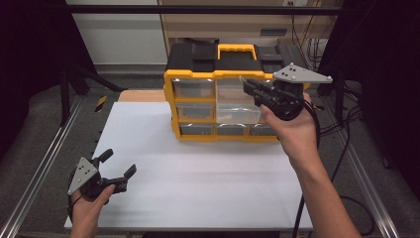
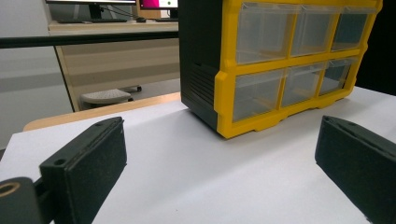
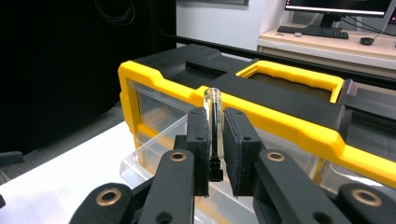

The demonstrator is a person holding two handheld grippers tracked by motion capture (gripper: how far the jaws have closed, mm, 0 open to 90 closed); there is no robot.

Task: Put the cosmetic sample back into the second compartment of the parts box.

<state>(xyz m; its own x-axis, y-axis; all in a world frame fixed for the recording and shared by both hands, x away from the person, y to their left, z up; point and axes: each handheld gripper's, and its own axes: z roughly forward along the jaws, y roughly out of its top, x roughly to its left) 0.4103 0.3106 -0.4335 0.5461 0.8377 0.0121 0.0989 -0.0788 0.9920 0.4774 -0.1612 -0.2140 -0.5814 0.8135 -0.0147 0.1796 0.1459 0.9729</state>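
Right gripper view showed the right gripper jaws clamped on an upright clear vial; left gripper jaws stood wide, empty.

Left tool rests low, jaws wide; right tool raised, jaws clamped.

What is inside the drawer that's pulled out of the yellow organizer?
The pulled-out drawer looks empty through its clear walls. The right gripper, shut on a small clear vial, hangs over it and covers part of the drawer floor, so that part cannot be checked.
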